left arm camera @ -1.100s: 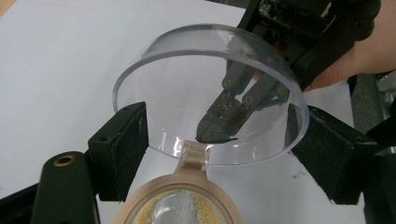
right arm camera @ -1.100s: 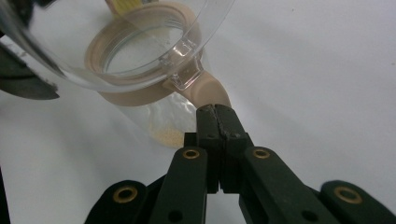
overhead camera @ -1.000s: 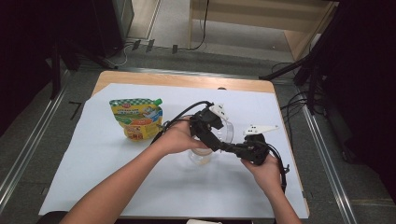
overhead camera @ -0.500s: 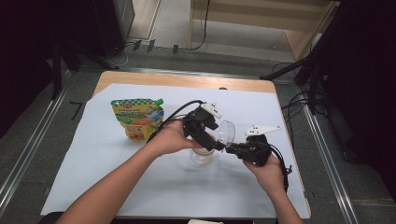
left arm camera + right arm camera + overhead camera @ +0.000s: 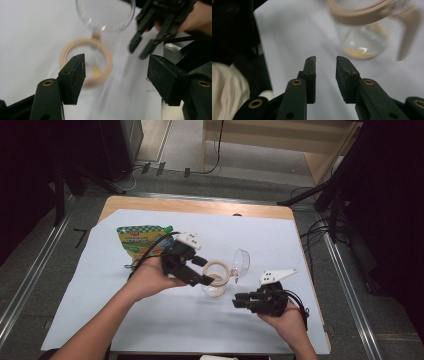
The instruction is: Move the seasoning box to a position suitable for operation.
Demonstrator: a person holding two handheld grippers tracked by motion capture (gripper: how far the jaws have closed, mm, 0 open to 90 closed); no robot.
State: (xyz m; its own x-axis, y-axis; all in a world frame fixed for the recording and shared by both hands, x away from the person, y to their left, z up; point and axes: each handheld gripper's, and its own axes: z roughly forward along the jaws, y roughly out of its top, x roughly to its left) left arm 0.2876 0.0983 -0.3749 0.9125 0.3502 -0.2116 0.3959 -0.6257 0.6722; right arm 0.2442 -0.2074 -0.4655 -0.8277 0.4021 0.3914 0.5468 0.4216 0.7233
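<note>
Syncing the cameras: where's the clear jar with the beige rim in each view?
High view: the jar sits mid-table on the white sheet, just right of the left gripper.
Left gripper view: centre-left, behind the left-hand jaw.
Right gripper view: top right, above the jaws.
Shared landmark: its open clear hinged lid, seen at top centre in the left gripper view.

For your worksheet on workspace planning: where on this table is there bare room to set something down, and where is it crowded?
Free: the white sheet left of the left forearm, below the pouch; also the far strip beyond the jar. Crowded: the middle, where left gripper, jar with open lid and right gripper sit close.
</note>
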